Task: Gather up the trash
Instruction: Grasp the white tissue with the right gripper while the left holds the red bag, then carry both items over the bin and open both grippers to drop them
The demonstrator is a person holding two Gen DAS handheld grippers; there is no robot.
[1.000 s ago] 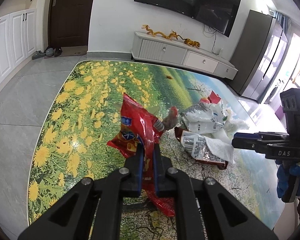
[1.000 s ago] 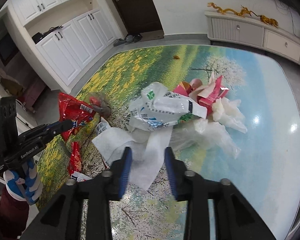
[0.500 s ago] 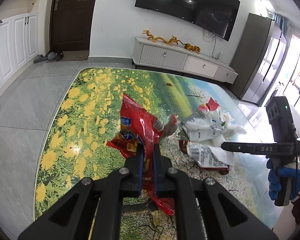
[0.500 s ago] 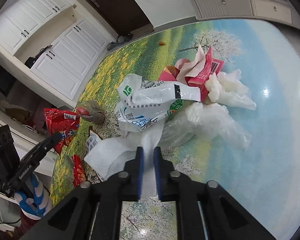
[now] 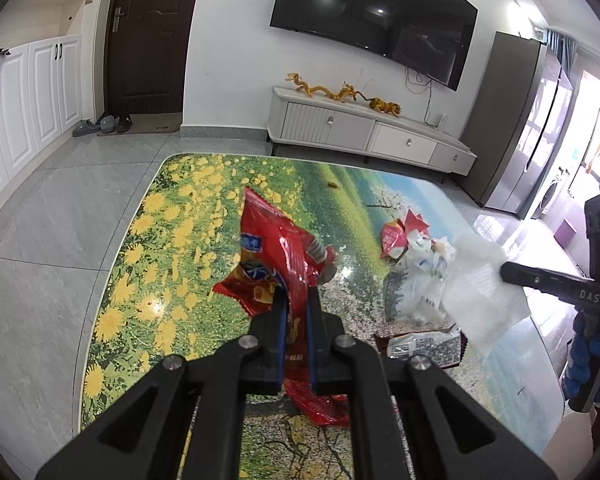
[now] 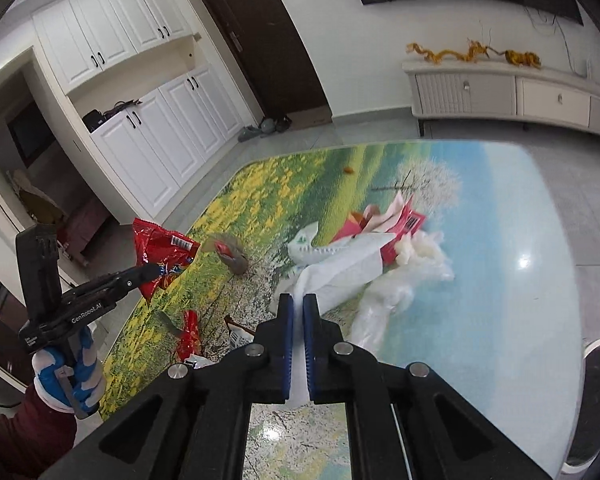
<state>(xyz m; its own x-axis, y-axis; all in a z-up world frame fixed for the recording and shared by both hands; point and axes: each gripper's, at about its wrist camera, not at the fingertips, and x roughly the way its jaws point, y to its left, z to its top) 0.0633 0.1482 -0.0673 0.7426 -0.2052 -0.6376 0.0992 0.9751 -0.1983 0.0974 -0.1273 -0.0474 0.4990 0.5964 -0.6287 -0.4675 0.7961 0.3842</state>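
Left gripper (image 5: 297, 300) pinching red snack bag (image 5: 278, 256), right gripper (image 6: 298, 306) clamped on white tissue (image 6: 340, 272), both above table (image 6: 500, 280)

The worktop (image 5: 148, 264) bears a print of yellow flowers, green field and blue sky. The snack bag (image 5: 276, 256) is red; the tissue (image 5: 480, 292) is white.

right gripper (image 6: 298, 322): jaws have just closed on the white paper napkin (image 5: 482, 286)
napkin: lifted clear of the table, hanging above its right edge
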